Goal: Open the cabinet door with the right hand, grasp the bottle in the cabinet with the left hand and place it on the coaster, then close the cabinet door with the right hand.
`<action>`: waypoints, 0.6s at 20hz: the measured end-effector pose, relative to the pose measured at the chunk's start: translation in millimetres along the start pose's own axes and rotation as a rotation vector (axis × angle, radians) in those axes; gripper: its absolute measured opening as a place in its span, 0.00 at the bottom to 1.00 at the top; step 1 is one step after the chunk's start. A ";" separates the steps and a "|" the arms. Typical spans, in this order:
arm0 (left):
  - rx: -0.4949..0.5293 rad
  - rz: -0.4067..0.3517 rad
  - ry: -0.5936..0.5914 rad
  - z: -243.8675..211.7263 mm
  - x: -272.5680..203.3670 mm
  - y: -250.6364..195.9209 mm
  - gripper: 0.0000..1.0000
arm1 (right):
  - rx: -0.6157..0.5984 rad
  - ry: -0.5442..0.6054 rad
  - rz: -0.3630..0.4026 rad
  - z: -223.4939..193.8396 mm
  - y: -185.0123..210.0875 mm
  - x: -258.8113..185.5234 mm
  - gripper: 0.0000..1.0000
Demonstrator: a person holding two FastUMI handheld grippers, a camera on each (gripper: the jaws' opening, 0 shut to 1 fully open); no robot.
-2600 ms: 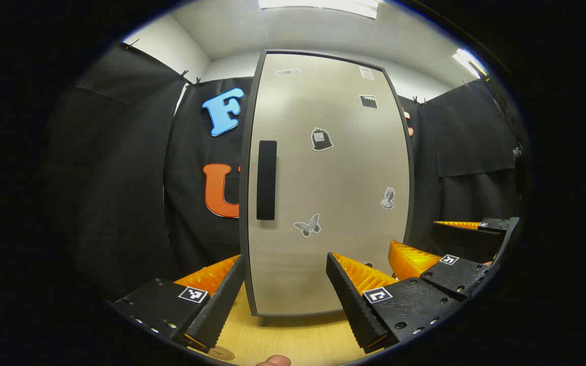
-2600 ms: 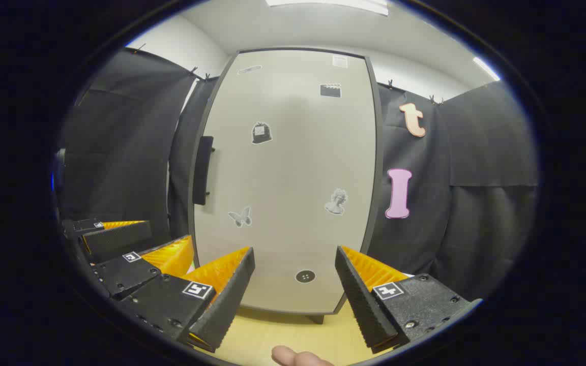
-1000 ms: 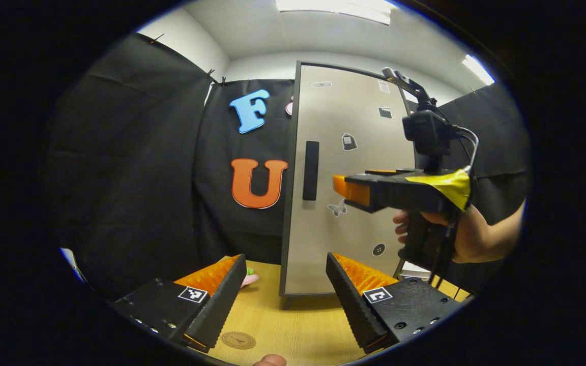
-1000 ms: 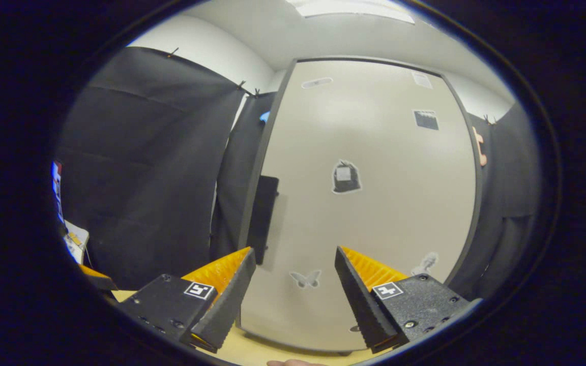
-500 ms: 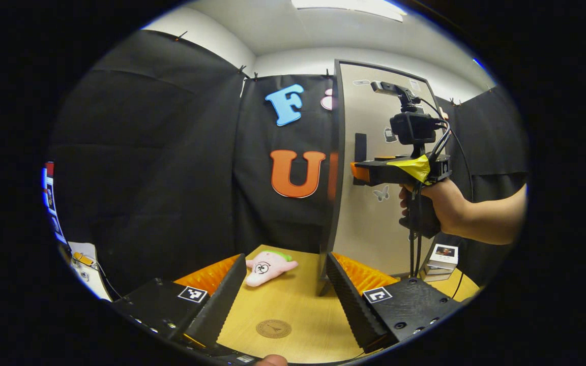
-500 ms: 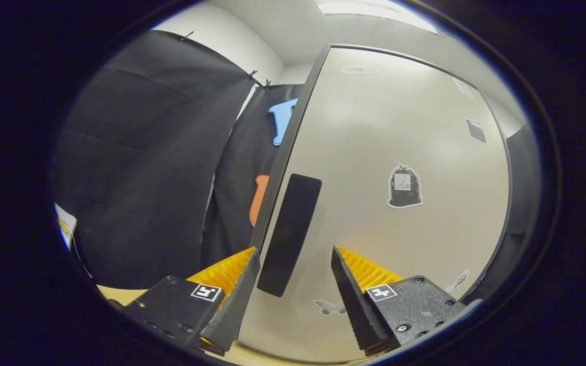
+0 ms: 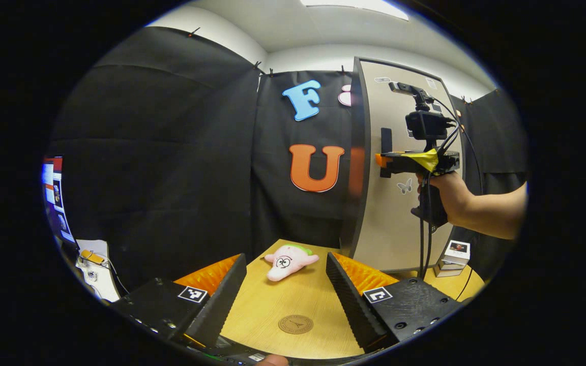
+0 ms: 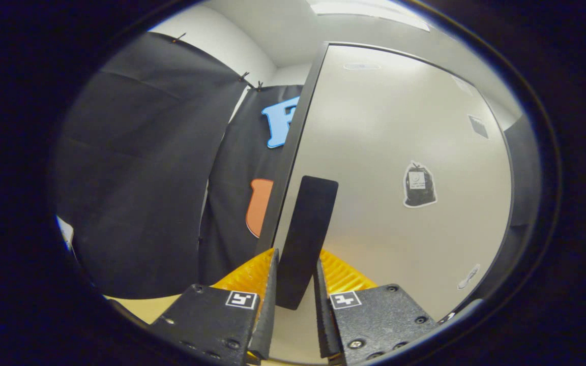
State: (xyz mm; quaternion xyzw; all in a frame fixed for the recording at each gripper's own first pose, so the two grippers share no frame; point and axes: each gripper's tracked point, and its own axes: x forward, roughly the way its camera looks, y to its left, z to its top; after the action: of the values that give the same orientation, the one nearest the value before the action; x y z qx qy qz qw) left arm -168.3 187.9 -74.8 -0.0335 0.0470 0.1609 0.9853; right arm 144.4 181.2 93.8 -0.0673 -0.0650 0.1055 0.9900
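Change: my right tongs (image 8: pixel 293 305) have narrowed since half a second ago, fingers now pressed on either side of the door handle (image 8: pixel 305 239).
Left tongs: my left tongs (image 7: pixel 285 290) hang wide apart, holding nothing, above the table (image 7: pixel 277 305).
Cabinet: door (image 7: pixel 400 203) shut; bottle hidden.
Coaster: the coaster (image 7: pixel 295 324) lies flat between my left fingers.
Table: pink plush toy (image 7: pixel 288 260) near the cabinet; small boxes (image 7: pixel 453 256) at right.
Room: black cloth walls.

tall beige cabinet door with dark frame (image 8: pixel 405 127), still shut, little stickers dotted over it, long black vertical handle (image 8: pixel 305 239) near its left edge, round brown coaster (image 7: pixel 295 324) flat on the light wood table, out front of the cabinet
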 end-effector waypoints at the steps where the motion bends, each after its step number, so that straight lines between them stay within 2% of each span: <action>1: -0.009 0.002 0.003 -4.3 -0.3 3.2 0.95 | 0.011 0.020 0.000 -0.6 0.8 0.1 0.34; 5: -0.045 0.001 0.004 -0.9 7.4 9.6 0.95 | 0.054 0.085 0.042 -1.6 0.7 -3.0 0.23; 8: -0.051 -0.018 0.035 -17.0 14.3 7.0 0.95 | 0.080 0.115 0.074 -1.0 5.1 -17.8 0.22; 12: -0.053 -0.069 0.084 -35.8 26.0 -0.8 0.95 | 0.100 0.140 0.143 0.6 6.9 -66.2 0.21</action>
State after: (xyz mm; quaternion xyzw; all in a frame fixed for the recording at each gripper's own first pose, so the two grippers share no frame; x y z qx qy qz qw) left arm -146.4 192.4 -113.0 -0.0681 0.0829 0.1264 0.9862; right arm 78.8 173.6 85.7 -0.0294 0.0145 0.1740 0.9842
